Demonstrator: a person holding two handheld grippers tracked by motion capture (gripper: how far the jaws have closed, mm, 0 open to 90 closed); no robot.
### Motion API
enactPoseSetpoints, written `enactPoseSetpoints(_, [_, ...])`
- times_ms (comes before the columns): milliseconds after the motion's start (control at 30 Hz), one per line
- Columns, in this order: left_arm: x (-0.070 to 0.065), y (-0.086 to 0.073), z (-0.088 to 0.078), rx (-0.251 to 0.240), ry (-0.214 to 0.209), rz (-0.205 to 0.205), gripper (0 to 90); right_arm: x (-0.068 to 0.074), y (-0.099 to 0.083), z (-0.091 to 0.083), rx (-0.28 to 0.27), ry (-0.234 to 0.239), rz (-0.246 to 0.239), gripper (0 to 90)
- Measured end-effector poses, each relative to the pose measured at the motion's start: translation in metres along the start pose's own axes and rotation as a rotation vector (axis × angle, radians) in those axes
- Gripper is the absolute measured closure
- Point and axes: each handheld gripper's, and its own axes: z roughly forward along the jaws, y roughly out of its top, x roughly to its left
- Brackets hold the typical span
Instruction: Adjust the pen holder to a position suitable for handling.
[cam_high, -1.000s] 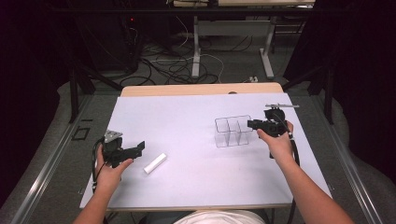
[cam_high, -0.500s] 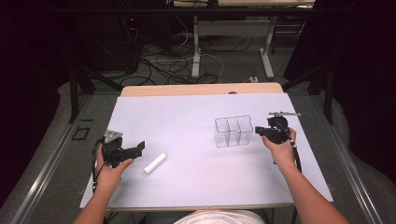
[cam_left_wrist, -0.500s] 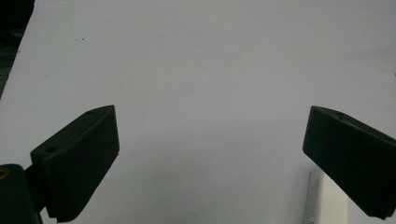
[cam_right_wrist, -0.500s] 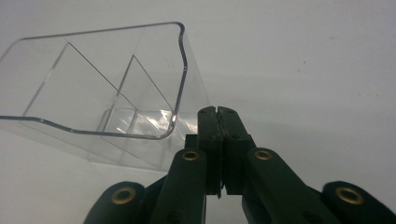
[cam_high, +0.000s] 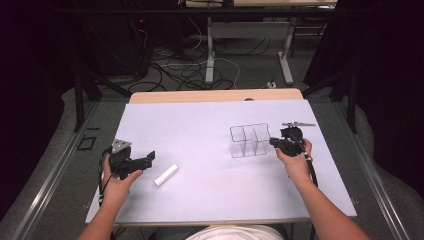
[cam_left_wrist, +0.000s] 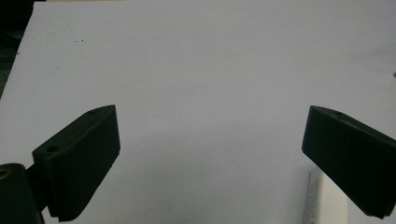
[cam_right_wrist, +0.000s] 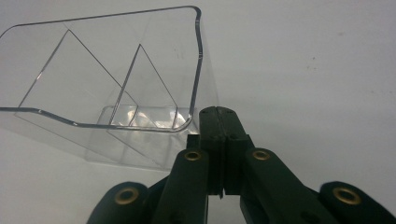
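A clear plastic box (cam_high: 249, 140) with three compartments stands empty right of the table's middle. My right gripper (cam_high: 273, 142) rests just off its right side, jaws shut with nothing between them. In the right gripper view the closed tips (cam_right_wrist: 217, 114) sit beside the box's near corner (cam_right_wrist: 184, 125), and I cannot tell whether they touch it. My left gripper (cam_high: 150, 159) lies low at the table's left, open and empty. A short white cylinder (cam_high: 166, 175) lies just right of it. In the left gripper view that gripper (cam_left_wrist: 210, 140) spans bare table, and a white edge (cam_left_wrist: 312, 198) peeks past one jaw.
A pale sheet covers the table (cam_high: 200, 125), with a wooden strip (cam_high: 215, 96) showing at the far edge. Cables (cam_high: 190, 65) and desk legs (cam_high: 210, 50) lie on the floor behind. Dark curtains close in both sides.
My right gripper has sunk a little beside the box's right side and its jaws have come together. The left gripper, the cylinder and the box stay where they were.
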Motion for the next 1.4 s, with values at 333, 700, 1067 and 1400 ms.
enactPoseSetpoints(333, [0.000,0.000,0.000,-0.001,0.002,0.001,4.5,0.011,0.000,0.004,0.007,0.007,-0.033,90.0])
enactPoseSetpoints(700, [0.000,0.000,0.000,0.001,0.002,-0.006,4.6,0.038,0.006,0.013,0.040,0.028,-0.066,90.0])
enactPoseSetpoints(1067, [0.000,-0.001,0.000,-0.004,0.002,-0.008,4.7,0.070,0.014,0.033,0.058,0.071,-0.076,90.0])
enactPoseSetpoints(1400, [0.000,0.000,0.000,0.003,0.000,-0.004,4.8,0.086,0.012,0.039,0.074,0.065,-0.075,90.0])
